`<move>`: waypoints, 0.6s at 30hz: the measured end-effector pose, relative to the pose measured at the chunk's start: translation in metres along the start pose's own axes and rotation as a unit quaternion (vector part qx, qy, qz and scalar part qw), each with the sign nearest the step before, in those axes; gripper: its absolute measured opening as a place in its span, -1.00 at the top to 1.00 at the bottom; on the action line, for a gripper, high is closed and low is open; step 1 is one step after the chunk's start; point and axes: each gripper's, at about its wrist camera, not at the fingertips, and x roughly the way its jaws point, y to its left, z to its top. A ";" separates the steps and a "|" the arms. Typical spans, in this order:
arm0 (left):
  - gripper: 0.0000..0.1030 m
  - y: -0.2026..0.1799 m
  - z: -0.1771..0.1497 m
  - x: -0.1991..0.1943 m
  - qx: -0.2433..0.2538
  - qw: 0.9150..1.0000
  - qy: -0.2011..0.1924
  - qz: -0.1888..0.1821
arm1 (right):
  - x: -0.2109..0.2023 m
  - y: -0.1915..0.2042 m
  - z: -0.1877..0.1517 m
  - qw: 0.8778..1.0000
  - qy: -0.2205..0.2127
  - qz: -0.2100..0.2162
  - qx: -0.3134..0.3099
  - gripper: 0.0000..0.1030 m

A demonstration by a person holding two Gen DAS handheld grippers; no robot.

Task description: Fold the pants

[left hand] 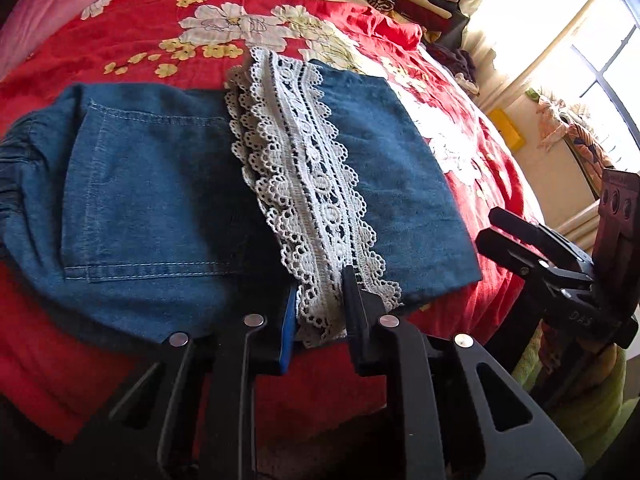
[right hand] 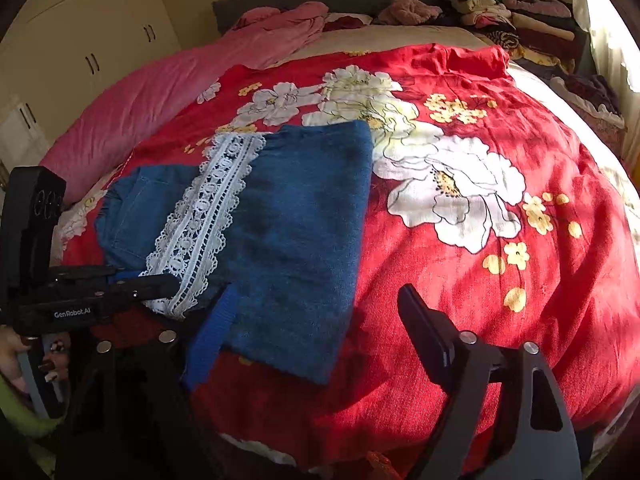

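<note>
Blue denim pants (left hand: 152,208) with a white lace hem (left hand: 316,200) lie folded on a red floral bedspread (left hand: 132,36). My left gripper (left hand: 320,304) has its fingers on either side of the near end of the lace hem, partly closed around it. In the right wrist view the pants (right hand: 296,240) and lace (right hand: 204,224) lie left of centre. My right gripper (right hand: 316,320) is open, its blue-padded left finger (right hand: 212,340) beside the pants' near edge, its right finger (right hand: 420,332) over bare bedspread. The right gripper also shows in the left wrist view (left hand: 532,248).
A pink duvet (right hand: 160,100) lies along the bed's left side. Stacks of folded clothes (right hand: 520,20) sit at the far right by the headboard. Cupboards (right hand: 80,40) stand to the left, a bright window (left hand: 592,60) to the right.
</note>
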 end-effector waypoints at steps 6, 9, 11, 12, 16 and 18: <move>0.73 0.007 -0.008 0.006 -0.002 1.000 0.013 0.013 | 0.022 0.030 -0.004 0.998 0.032 0.010 -0.062 -0.16; 0.63 0.002 -0.006 0.007 0.007 1.000 0.014 0.016 | 0.038 0.027 -0.011 0.995 0.067 -0.014 -0.067 -0.04; 0.57 0.001 -0.007 0.008 0.013 1.000 0.014 0.018 | 0.042 0.017 -0.014 0.995 0.078 -0.019 -0.051 0.00; 0.56 0.000 -0.007 0.008 0.017 1.000 0.014 0.021 | 0.042 0.013 -0.014 0.996 0.080 -0.018 -0.043 0.00; 0.52 0.001 -0.006 0.010 0.018 0.999 0.016 0.022 | 0.042 0.012 -0.018 0.995 0.084 -0.025 -0.039 0.00; 0.50 0.002 -0.006 0.009 0.017 1.000 0.016 0.021 | 0.041 0.012 -0.018 0.995 0.083 -0.025 -0.039 0.00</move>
